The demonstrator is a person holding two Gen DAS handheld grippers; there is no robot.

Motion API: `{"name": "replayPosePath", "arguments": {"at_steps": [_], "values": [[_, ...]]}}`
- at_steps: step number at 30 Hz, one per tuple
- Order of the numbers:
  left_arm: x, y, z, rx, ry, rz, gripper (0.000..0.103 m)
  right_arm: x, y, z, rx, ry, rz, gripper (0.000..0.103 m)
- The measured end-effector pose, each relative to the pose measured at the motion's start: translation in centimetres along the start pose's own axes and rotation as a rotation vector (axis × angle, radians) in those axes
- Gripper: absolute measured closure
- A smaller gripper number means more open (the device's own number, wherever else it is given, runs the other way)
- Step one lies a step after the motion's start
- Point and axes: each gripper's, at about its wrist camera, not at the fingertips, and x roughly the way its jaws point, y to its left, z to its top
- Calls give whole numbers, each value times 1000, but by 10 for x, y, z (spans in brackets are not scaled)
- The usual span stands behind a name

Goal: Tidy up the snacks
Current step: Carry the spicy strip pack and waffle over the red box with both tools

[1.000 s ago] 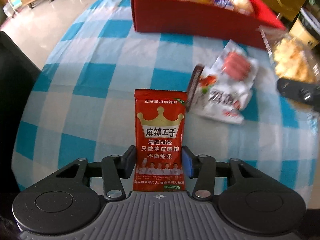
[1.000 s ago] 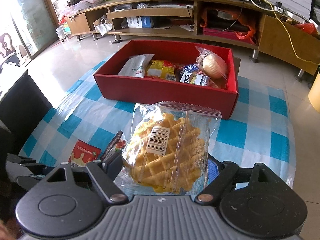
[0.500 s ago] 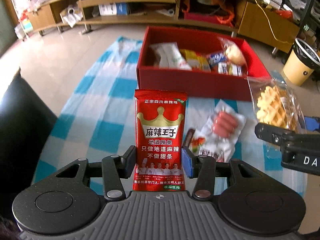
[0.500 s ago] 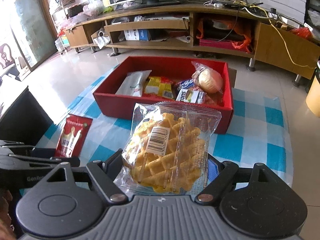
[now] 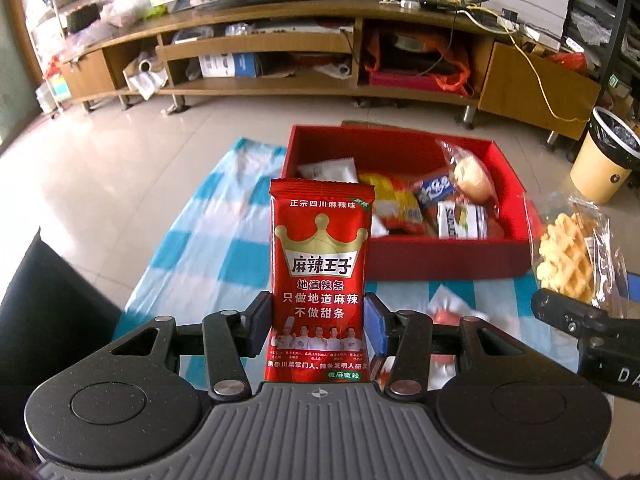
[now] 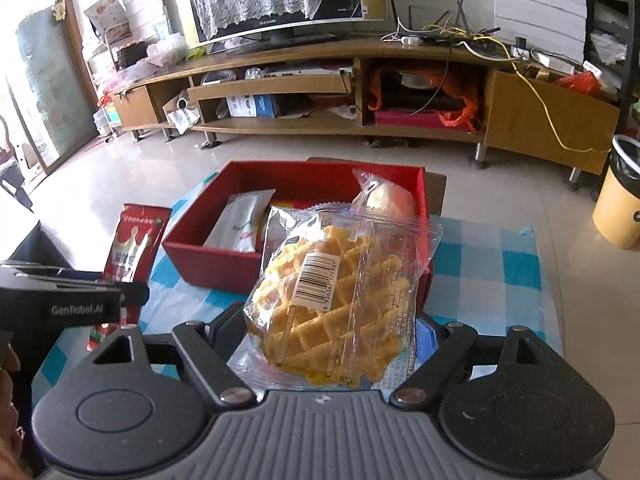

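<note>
Fingers of the left gripper [image 5: 318, 322] pinch a red spicy-strip packet [image 5: 320, 280] by its lower half, so it stands upright and clear of the checked cloth [image 5: 208, 240]; past the packet's top edge, in this left wrist view, the red box [image 5: 448, 256] sits open on the cloth with several snacks inside: a white sachet [image 5: 332, 168], a yellow pack [image 5: 396, 204], a blue-wrapped bar [image 5: 434, 190] and a bagged round bun [image 5: 472, 176]; a sausage pack [image 5: 448, 312] lies on the cloth just behind the right finger, blurred and half hidden, so its label cannot be read; at the right edge the waffle bag [image 5: 568, 256] shows above a black arm of the other tool; a yellow bin [image 5: 604, 164] stands on the floor beyond, and a long wooden TV unit [image 5: 280, 44] runs along the wall.

From the right wrist, the right gripper [image 6: 330, 328] clamps the clear waffle bag [image 6: 336, 300] from both sides, barcode sticker upward, held above the cloth [image 6: 492, 264] and in front of the box's [image 6: 216, 264] near wall; the white sachet [image 6: 244, 224] and the bun [image 6: 390, 200] show inside; the red packet [image 6: 134, 244] stands to the left of the box, with the left tool's black body [image 6: 68, 300] across its lower part; the same bin [image 6: 618, 204] is at far right.
</note>
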Motion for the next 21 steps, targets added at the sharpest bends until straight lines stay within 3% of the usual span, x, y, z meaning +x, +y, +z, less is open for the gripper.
{"name": "replayPosePath", "arguments": {"at_steps": [21], "values": [[43,-19,62,29,-35,35,46,41,-20,53,10,-46,-43,24]]}}
